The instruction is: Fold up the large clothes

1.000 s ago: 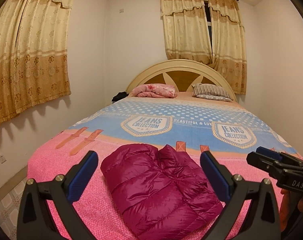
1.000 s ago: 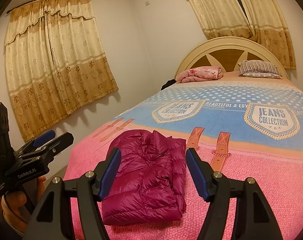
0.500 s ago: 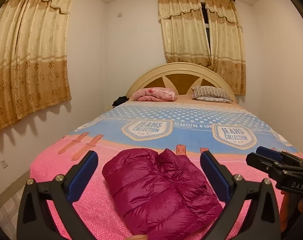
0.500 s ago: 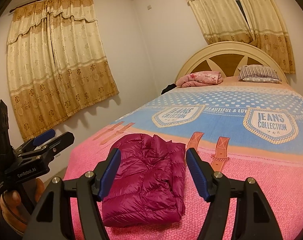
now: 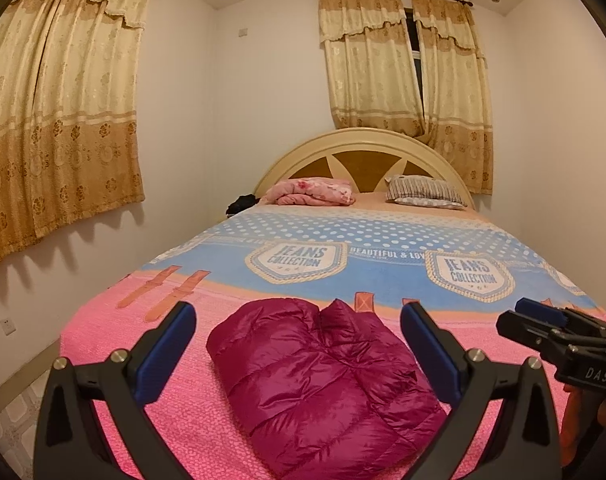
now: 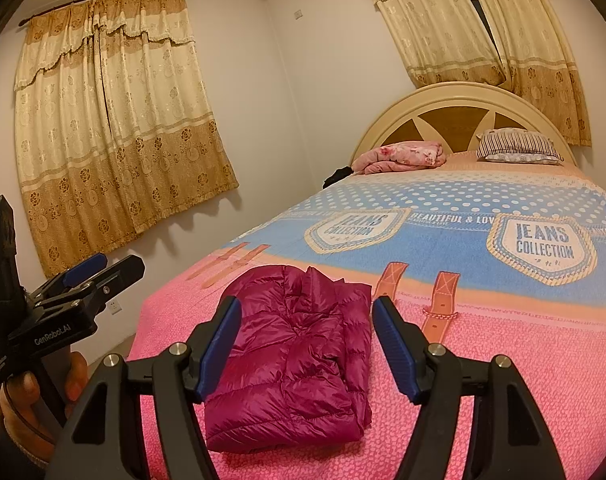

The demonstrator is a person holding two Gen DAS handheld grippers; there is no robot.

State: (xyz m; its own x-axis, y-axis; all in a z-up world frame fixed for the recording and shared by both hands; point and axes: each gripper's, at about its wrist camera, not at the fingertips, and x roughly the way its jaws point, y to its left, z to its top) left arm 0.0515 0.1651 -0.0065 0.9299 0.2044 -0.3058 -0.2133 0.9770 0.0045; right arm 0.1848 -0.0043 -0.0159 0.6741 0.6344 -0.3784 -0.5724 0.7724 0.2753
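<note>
So the magenta puffer jacket [image 5: 323,376] is folded into a chunky bundle and sits on the pink end of the bedspread [image 5: 175,420], near the foot of the bed, closer to the left edge. Both tools hover in front of it without touching: the left gripper [image 5: 299,344] has its jaws spread wide with nothing in them, and the right gripper [image 6: 307,340] is the same, jaws apart and holding nothing. Each is gripped by a hand [image 6: 27,392] you can partly see. Further back there's a folded pink blanket [image 5: 313,192] and a striped pillow [image 5: 423,192] against the arched headboard [image 5: 363,140], with gold curtains [image 5: 59,112] on the walls.
</note>
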